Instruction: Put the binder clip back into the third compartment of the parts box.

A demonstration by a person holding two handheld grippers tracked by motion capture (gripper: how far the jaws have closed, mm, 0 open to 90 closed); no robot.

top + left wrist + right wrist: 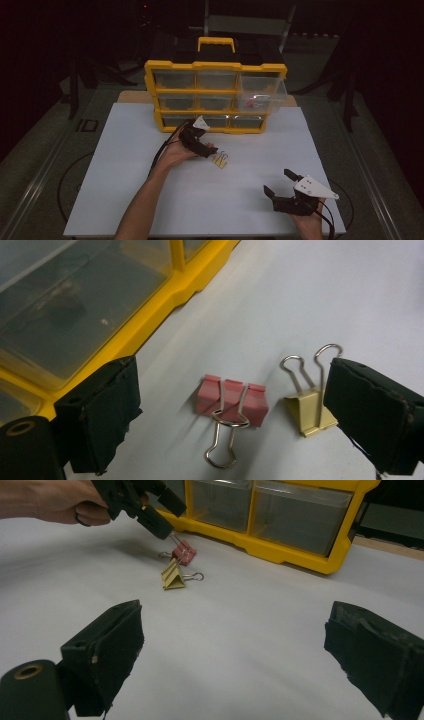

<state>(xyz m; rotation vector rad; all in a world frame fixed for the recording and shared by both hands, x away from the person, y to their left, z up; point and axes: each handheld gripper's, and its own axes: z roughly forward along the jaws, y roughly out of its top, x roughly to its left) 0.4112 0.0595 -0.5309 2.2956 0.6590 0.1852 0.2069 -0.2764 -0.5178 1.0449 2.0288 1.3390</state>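
A pink binder clip (231, 401) and a yellow binder clip (307, 410) lie side by side on the white table top (150, 190), just in front of the yellow drawer organizer (216, 65). My left gripper (202, 147) hangs open over them. In the left gripper view the pink clip lies between the jaws and the yellow one beside the right pad (375, 415). The right gripper view shows the left gripper (155, 515) just above the pink clip (184, 552), with the yellow clip (172, 575) nearer. My right gripper (280, 182) stands open near the front right, holding nothing.
The organizer has clear drawers. One drawer (262, 95) on its right side is pulled out, with something red inside. A black and yellow handle (216, 44) tops the organizer. Dark floor surrounds the table.
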